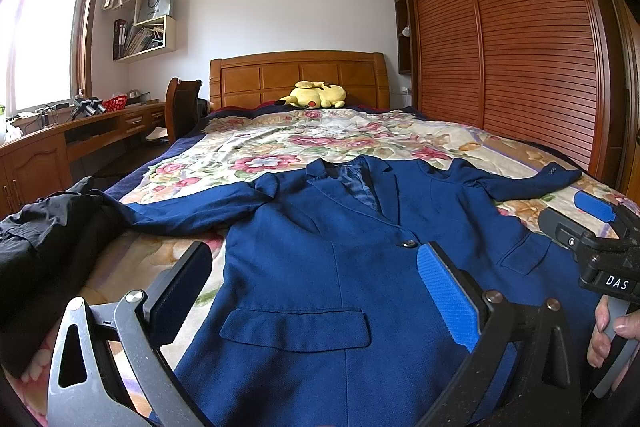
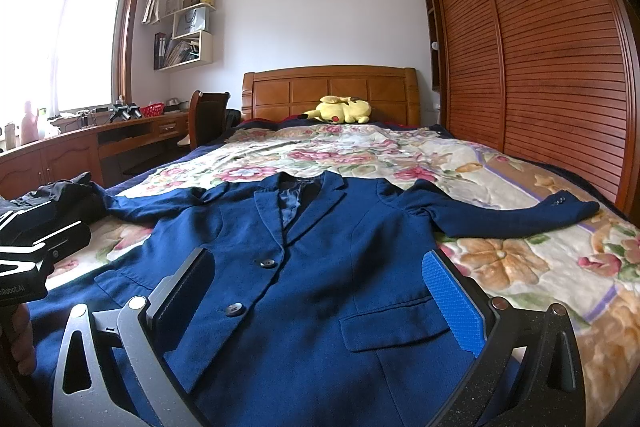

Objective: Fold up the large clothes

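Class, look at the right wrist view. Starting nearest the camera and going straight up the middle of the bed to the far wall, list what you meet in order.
Blue jacket → flowered bedspread → yellow plush toy → wooden headboard → white wall.

- Your window (image 1: 44,27) blows out white at the left of both views.
- Fisheye bends your wardrobe (image 2: 540,39) doors; corners go black; focus stays sharp.

Jacket (image 1: 340,267) lies on bed (image 1: 460,147), plush toy (image 1: 316,95) behind it.
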### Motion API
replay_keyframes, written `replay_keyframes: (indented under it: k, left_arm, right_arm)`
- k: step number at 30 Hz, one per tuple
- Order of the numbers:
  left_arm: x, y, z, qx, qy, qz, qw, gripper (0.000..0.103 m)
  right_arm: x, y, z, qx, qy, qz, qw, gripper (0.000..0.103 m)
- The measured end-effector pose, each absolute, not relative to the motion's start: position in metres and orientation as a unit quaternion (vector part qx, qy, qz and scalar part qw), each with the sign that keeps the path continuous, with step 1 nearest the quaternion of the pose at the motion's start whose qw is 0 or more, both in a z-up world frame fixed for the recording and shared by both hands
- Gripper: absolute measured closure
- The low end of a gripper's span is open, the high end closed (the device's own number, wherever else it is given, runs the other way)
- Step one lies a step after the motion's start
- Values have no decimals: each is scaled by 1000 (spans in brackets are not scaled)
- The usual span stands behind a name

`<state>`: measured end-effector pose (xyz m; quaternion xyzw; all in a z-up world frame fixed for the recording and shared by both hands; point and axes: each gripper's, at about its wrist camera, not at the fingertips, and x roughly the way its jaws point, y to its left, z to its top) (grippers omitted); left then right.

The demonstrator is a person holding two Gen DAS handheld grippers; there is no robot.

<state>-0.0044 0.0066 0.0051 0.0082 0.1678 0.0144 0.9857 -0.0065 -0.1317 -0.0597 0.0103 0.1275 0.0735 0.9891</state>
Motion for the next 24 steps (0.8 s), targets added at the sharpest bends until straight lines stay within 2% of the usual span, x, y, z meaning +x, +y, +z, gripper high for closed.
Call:
replay_keyframes:
  k: [24]
  left_arm:
    - [16, 44, 11, 27, 218, 55, 974, 0]
  right_arm:
    - [10, -112, -43, -7, 139, 121, 983, 0]
